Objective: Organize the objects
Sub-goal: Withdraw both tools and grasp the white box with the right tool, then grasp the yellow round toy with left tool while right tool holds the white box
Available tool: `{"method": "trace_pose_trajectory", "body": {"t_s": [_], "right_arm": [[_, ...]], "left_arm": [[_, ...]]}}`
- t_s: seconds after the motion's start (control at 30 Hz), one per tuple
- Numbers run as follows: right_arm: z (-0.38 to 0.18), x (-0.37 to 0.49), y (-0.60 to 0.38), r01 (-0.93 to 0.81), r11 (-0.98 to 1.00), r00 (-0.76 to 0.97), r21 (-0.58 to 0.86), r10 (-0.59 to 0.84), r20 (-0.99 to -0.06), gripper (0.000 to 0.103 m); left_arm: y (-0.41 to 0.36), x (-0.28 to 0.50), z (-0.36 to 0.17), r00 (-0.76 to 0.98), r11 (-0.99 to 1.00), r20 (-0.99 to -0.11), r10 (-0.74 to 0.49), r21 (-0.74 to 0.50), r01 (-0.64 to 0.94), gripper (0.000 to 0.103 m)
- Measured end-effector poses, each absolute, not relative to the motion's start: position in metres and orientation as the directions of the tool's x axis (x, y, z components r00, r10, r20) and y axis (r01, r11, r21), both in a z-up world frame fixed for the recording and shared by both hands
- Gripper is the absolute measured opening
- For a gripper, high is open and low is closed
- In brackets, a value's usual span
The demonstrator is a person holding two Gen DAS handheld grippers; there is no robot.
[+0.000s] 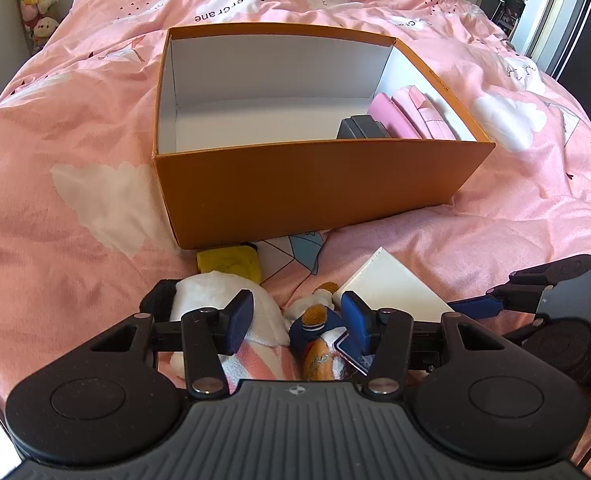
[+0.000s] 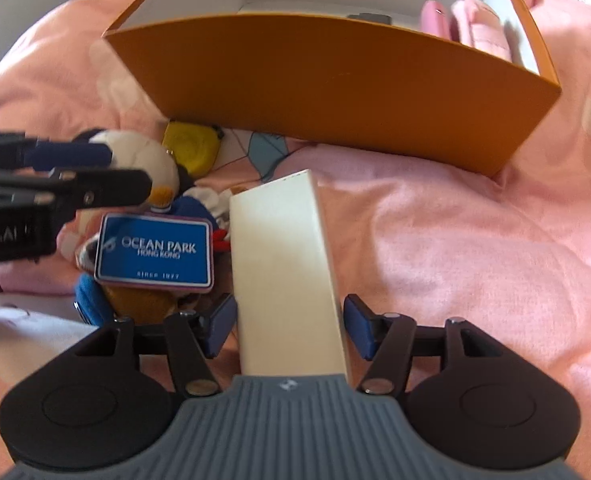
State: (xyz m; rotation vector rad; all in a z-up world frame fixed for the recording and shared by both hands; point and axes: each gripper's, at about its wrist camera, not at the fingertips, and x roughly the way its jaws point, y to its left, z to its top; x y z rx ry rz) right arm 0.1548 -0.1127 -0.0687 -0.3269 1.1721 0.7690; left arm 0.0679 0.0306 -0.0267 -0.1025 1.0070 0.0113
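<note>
A plain white box, long and flat-sided, is seen lying on the pink bedspread with its long axis running away from the right camera toward the orange box. Its far end points at that box's near wall; its near end sits between the fingers of the right gripper. The left blue pad touches or nearly touches the white box's side, while a narrow gap is seen at the right pad, so the jaws stand wide around it without a firm clamp. No markings are visible on its smooth, cream-white faces.

Just to its left, a blue tag reading "OCEAN PARK HONG KONG" is seen resting on a soft toy in blue and brown. Beyond the toy, a round white plush and a yellow pouch lie near the orange box's front wall.

In the left view, the left gripper is held above the soft toy with its jaws parted and nothing gripped. The orange box is open-topped with a white lining; pink folded items and a dark grey block are packed against its right end.
</note>
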Motion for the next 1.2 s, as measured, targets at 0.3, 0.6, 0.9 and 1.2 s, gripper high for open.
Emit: {"method": "trace_pose_trajectory", "body": {"t_s": [0.3,0.6,0.9,1.2], "right_arm": [[-0.068,0.144,-0.106,-0.732,0.677,0.215,0.077,0.337,-0.917,0.061],[-0.028,0.152,-0.104,-0.837,0.544,0.275,-0.050,0.340,-0.899,0.002],[-0.016,0.188,-0.097,-0.864,0.504,0.176,0.012,0.325,-0.929,0.013],[-0.036,0.153,-0.090,-0.878,0.477,0.202,-0.042,0.288,-0.936,0.051]], "left_arm": [[0.029,0.068,-0.028,0.527,0.996,-0.849,-0.031,-0.071,-0.055,0.060],[0.030,0.068,-0.028,0.525,0.995,-0.851,-0.033,-0.077,-0.061,0.060],[0.033,0.068,-0.028,0.522,0.992,-0.851,-0.050,-0.101,-0.071,0.060],[0.033,0.068,-0.028,0.520,0.993,-0.853,-0.046,-0.094,-0.067,0.060]]}}
